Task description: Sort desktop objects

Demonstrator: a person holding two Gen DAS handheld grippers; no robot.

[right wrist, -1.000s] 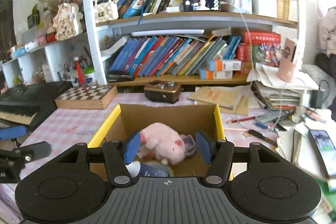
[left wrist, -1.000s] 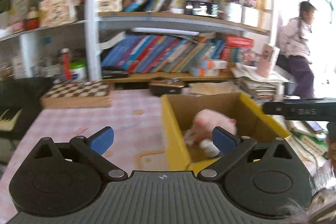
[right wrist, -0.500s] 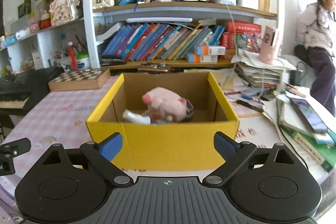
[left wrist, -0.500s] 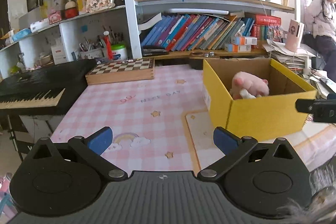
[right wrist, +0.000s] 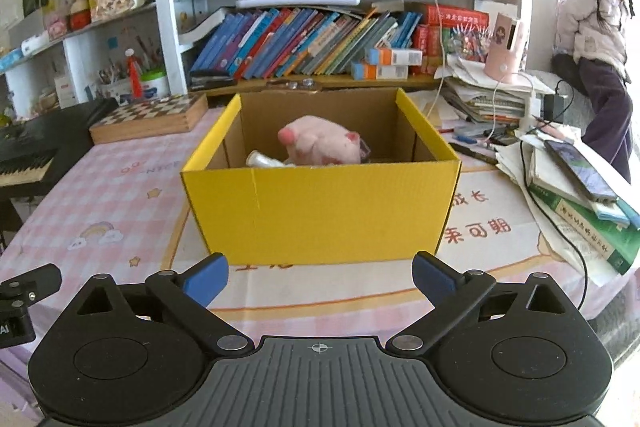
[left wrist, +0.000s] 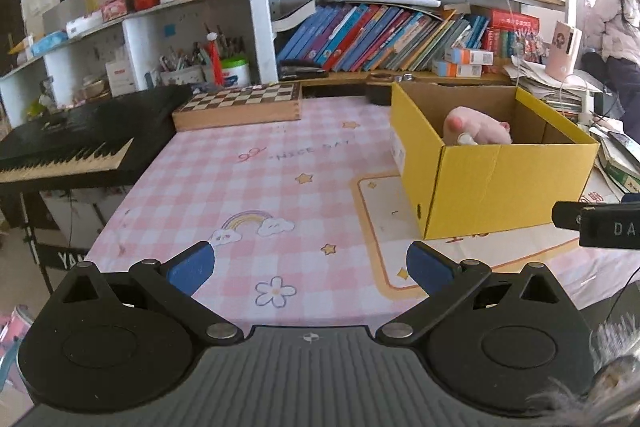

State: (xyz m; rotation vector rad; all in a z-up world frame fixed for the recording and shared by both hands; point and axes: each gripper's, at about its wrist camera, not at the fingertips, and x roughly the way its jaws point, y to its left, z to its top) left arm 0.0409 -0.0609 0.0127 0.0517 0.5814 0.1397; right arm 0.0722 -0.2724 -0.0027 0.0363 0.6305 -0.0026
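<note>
A yellow cardboard box [right wrist: 320,211] stands on the pink checked tablecloth [left wrist: 256,195]. It holds a pink plush pig [right wrist: 320,145] and a white object [right wrist: 262,159] beside it. The box also shows in the left wrist view [left wrist: 496,187], with the pig [left wrist: 476,127] inside. My right gripper [right wrist: 320,275] is open and empty, held back in front of the box's near wall. My left gripper [left wrist: 310,265] is open and empty, over the cloth to the left of the box. The right gripper's body shows at the right edge of the left wrist view [left wrist: 600,225].
A wooden chessboard box [left wrist: 240,105] lies at the back of the table. A black keyboard [left wrist: 68,143] stands at the left. Stacked books, papers and a phone [right wrist: 580,175] lie right of the box. Bookshelves [right wrist: 320,39] rise behind. A person [right wrist: 596,39] sits at far right.
Both grippers have drawn back from above the box toward the near table edge. The box and pig now sit farther away. Both pairs of jaws stay open.
</note>
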